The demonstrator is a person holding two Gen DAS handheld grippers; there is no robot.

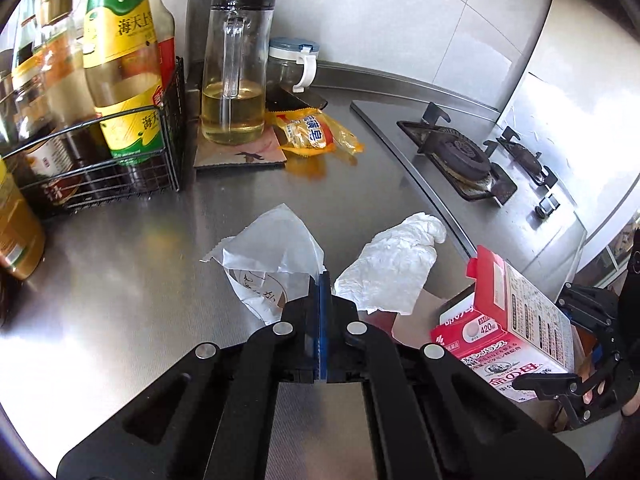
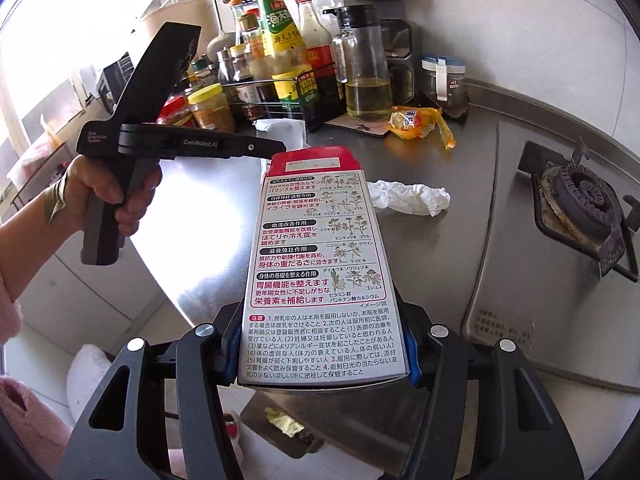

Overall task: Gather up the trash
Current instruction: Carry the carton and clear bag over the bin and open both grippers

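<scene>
Trash counts four: one red box (image 2: 320, 264) clamped in my right gripper (image 2: 320, 354), one clear wrapper (image 1: 276, 252) pinched in my closed left gripper (image 1: 324, 280), one crumpled tissue (image 1: 394, 268) and one orange packet (image 1: 312, 134) on the counter (image 1: 120, 280), beside the stove (image 1: 464, 158).

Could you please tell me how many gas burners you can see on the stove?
2: the near burner beside the bare steel counter, and the far burner behind it, partly visible. More may lie out of view.

Black grippers (image 1: 323, 280), blue fingers (image 2: 414, 364); seemingly pink sleeve (image 2: 8, 316).
</scene>
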